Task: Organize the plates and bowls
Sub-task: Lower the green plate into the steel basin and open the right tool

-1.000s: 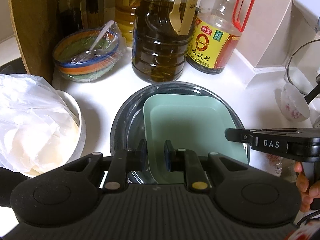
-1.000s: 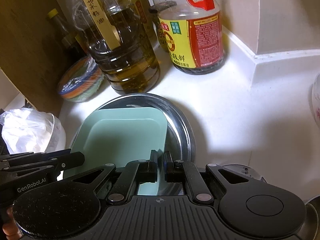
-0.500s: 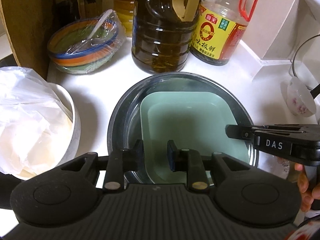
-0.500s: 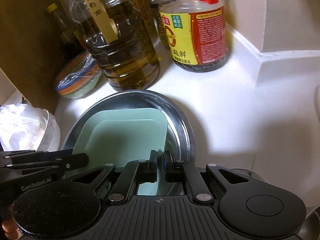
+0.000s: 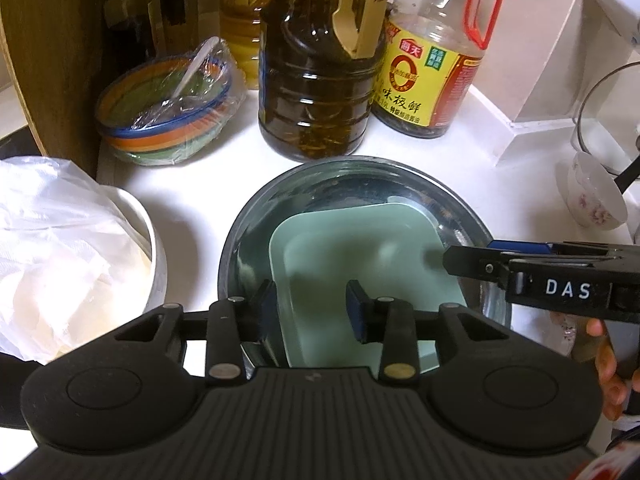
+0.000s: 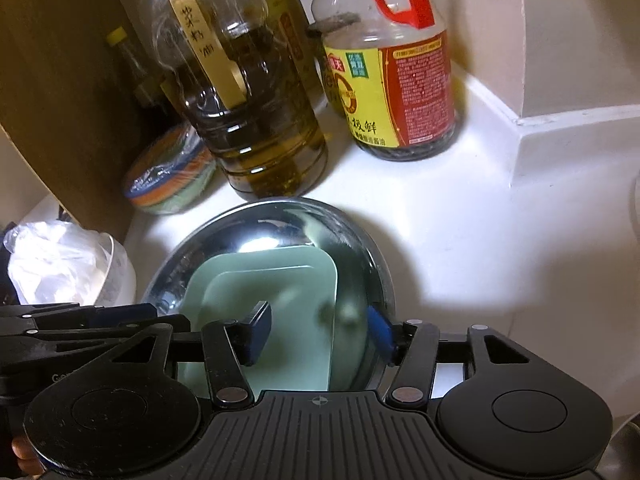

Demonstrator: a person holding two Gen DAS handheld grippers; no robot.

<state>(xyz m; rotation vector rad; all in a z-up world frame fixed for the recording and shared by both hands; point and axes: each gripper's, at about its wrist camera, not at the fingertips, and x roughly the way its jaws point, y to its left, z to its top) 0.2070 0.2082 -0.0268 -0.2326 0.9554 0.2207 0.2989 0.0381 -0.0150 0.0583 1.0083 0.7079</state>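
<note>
A pale green square plate (image 5: 360, 264) lies inside a steel bowl (image 5: 256, 216) on the white counter (image 6: 460, 216). The left gripper (image 5: 312, 308) has just been opening; its fingers straddle the plate's left rim without pressing it. The right gripper (image 6: 318, 330) has also just been opening, its fingers standing apart on either side of the plate's right edge.

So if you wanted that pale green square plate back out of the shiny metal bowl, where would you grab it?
Probably by its raised rim, coming down from above. The pale green square plate lies flat inside the shiny metal bowl, so only its edge gives a claw something to pinch; its near-left edge looks clearest of the wall.
</note>
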